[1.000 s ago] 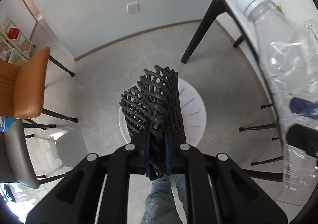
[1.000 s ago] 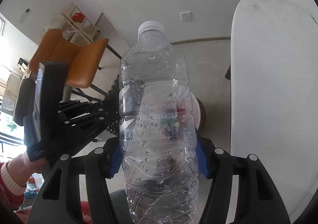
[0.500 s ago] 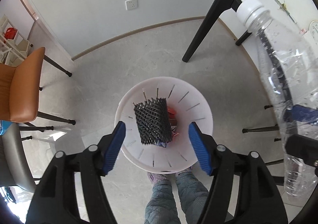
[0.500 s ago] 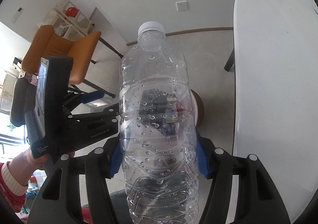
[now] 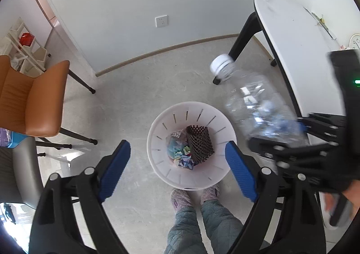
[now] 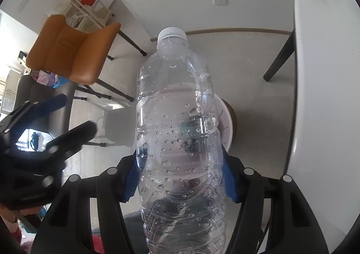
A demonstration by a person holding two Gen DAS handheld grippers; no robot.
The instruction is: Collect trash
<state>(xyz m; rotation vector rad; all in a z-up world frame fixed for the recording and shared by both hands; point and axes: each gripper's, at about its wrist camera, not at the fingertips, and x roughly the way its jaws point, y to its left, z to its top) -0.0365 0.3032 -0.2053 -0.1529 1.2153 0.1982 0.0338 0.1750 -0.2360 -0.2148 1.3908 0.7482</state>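
Observation:
A white slotted trash bin (image 5: 157,132) stands on the floor below my left gripper (image 5: 177,169). Its jaws are opening, wide apart, with nothing between the pads. Inside the bin lies a black foam net (image 5: 200,144) on crumpled coloured wrappers (image 5: 178,152). My right gripper (image 6: 180,175) is shut on a clear plastic bottle (image 6: 177,132) with a white cap, blue pads pressing its sides. In the left wrist view that bottle (image 5: 258,105) hangs blurred above the bin's right rim. The bin (image 6: 225,123) shows partly behind the bottle.
A white table (image 5: 299,46) with black legs stands on the right. An orange chair (image 5: 38,100) and a grey chair (image 5: 20,175) stand on the left. The person's slippered feet (image 5: 193,195) are just beside the bin's near edge.
The left gripper let go of the black foam net, which dropped into the bin, and its jaws spread wide. The right gripper with the bottle moved down toward the bin.

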